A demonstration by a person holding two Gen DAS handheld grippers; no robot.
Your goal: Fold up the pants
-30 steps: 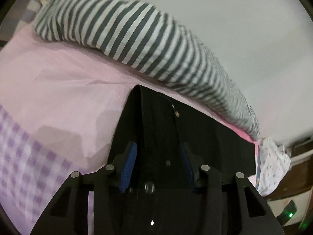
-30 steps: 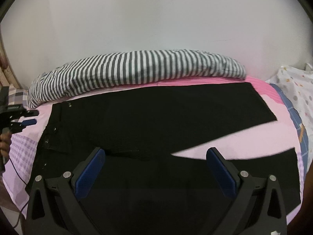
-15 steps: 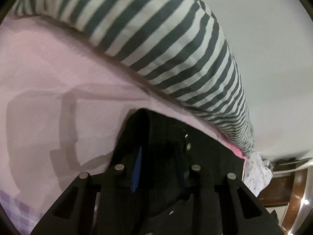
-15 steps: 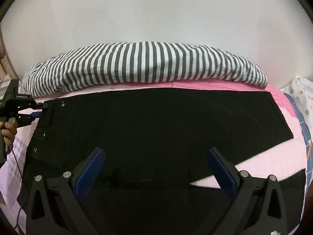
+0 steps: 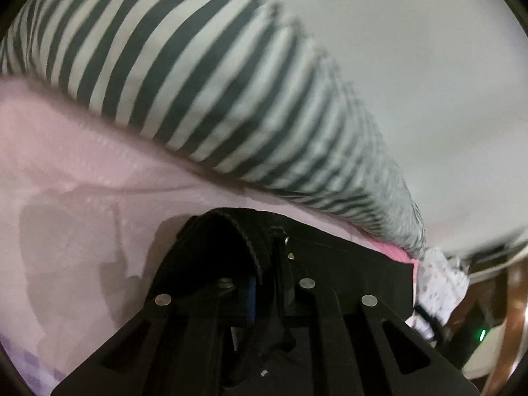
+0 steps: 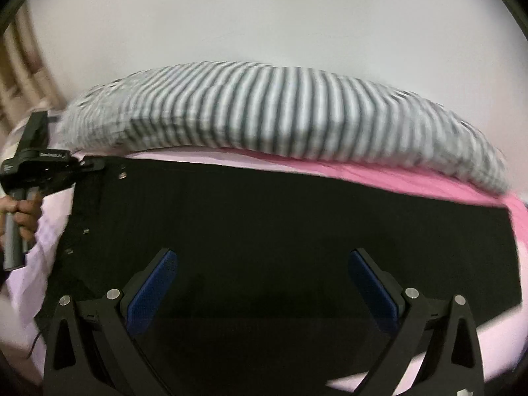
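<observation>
Black pants (image 6: 280,224) lie spread across the pink bed sheet (image 6: 412,181), waistband at the left, legs running right. My left gripper (image 5: 264,283) is shut on the pants' waistband (image 5: 231,231), which bunches up over its fingers; it also shows in the right wrist view (image 6: 89,165) at the waist corner, held by a hand. My right gripper (image 6: 264,280) is open, its blue pads (image 6: 155,283) wide apart just above the middle of the pants, holding nothing.
A long grey-and-white striped pillow (image 6: 280,112) lies along the far side of the bed against a white wall (image 6: 264,16). A dotted white cloth (image 5: 442,280) and wooden furniture (image 5: 514,303) lie beyond the bed's right end.
My left gripper closed on the waistband and carried it toward the striped pillow. My right gripper moved forward over the pants, staying open. The near leg now covers the pink gap.
</observation>
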